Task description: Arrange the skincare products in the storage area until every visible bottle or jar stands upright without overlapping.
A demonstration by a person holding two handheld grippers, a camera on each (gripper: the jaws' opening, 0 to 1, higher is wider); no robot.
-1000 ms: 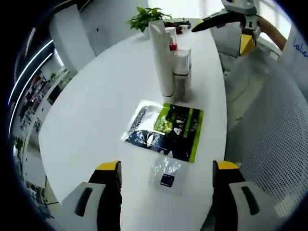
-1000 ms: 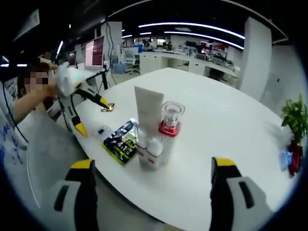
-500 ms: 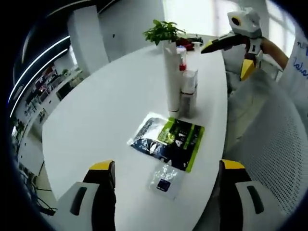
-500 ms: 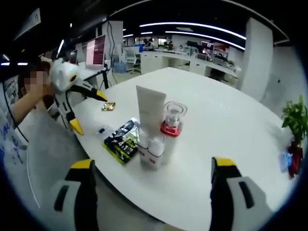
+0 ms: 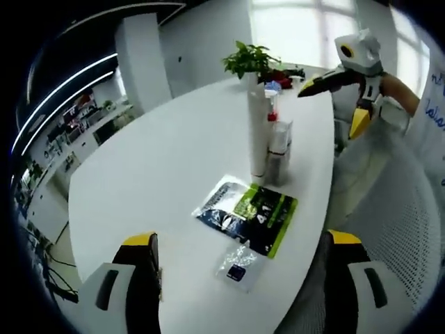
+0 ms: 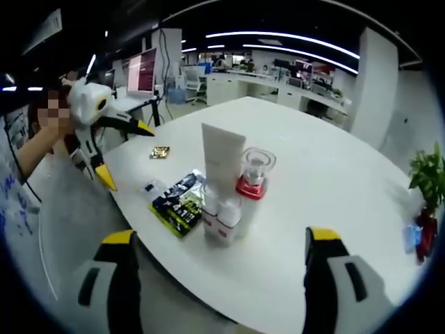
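Both claws, left claw (image 5: 240, 278) and right claw (image 6: 215, 278), are held wide and empty; upright skincare bottles (image 6: 226, 188) are clustered ahead on the counter (image 6: 313, 181).

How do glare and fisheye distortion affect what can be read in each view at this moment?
Left gripper view: bright windows behind the potted plant wash out the far end of the white table, and the table edge bows strongly. Right gripper view: ceiling light strips curve into arcs, and the tall white tube and red-collared bottle are fairly sharp, though their labels are too small to read.
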